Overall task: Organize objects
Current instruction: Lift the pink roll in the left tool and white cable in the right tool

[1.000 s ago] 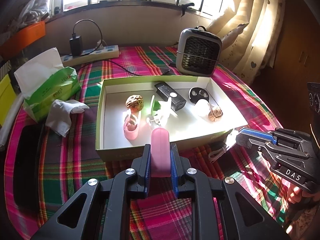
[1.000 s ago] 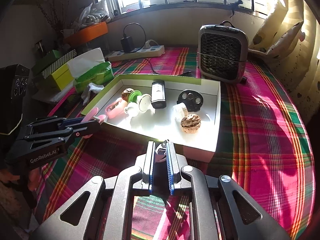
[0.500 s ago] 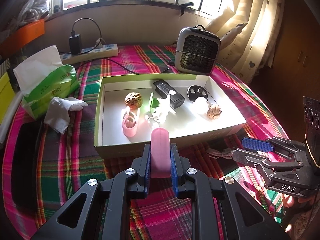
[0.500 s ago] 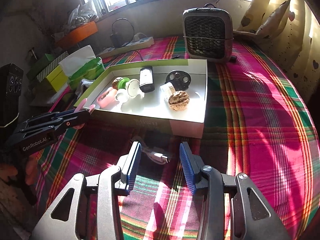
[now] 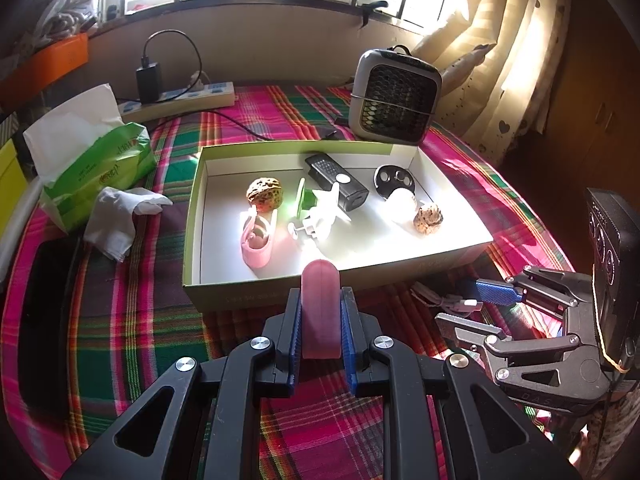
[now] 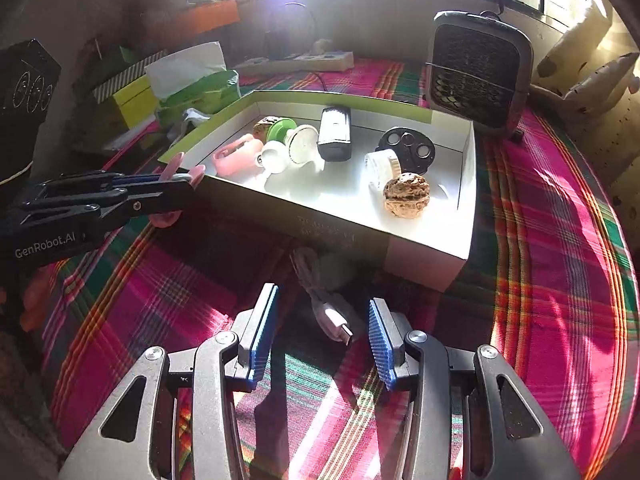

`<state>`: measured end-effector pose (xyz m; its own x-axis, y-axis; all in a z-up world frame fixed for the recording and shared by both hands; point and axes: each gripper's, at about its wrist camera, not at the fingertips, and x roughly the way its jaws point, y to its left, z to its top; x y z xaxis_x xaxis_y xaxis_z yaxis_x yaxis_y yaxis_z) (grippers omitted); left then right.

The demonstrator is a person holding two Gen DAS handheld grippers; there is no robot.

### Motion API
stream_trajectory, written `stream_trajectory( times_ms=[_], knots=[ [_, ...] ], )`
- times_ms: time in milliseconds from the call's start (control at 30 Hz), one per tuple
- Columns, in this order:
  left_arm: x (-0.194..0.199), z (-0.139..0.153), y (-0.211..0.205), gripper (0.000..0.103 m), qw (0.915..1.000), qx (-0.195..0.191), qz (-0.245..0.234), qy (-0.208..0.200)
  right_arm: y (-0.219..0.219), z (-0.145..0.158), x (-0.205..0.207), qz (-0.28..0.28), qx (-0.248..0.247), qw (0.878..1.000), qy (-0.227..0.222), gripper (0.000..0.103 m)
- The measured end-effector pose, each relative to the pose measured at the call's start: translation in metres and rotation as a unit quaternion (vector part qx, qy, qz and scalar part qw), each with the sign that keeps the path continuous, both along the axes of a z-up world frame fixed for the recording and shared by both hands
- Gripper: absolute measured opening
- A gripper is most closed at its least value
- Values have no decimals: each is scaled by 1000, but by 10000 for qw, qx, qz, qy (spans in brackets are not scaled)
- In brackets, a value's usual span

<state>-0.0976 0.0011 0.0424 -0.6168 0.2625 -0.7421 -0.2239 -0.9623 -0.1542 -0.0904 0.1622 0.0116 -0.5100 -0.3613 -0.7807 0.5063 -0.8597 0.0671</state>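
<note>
From your left wrist view, most of the sorting looks done: the box (image 5: pixel 192 216) on the plaid surface (image 5: pixel 140 320) already holds two walnuts, a remote, a pink clip and other small things. Your left gripper (image 5: pixel 320 316) has its jaws clamped on a pink rounded piece (image 5: pixel 320 304), poised just short of the box's near wall and not yet in.

From your right wrist view, your right gripper (image 6: pixel 322 344) has its jaws apart on either side of a white cable (image 6: pixel 332 316), pads not touching it. The cable lies loosely bunched on the cloth against the box, its plug pointing toward you. Both likely still need boxing.
</note>
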Motion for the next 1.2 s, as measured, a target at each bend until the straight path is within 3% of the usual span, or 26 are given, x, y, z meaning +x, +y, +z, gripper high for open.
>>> stream_trajectory(
  times_ms=[67, 167, 367, 1200],
  knots=[
    [0, 0, 0, 15, 10000, -4, 1, 0, -2, -1, 2, -16, 100, 9999, 75, 41],
    [0, 0, 0, 15, 10000, -4, -3, 1, 2, 0, 0, -151, 117, 9998, 92, 23],
    [0, 0, 1, 15, 10000, 1, -7, 0, 0, 1, 2, -151, 220, 9996, 137, 22],
    [-5, 13, 0, 15, 10000, 8, 10, 63, 14, 51, -5, -249, -694, 9970, 244, 22]
  ],
)
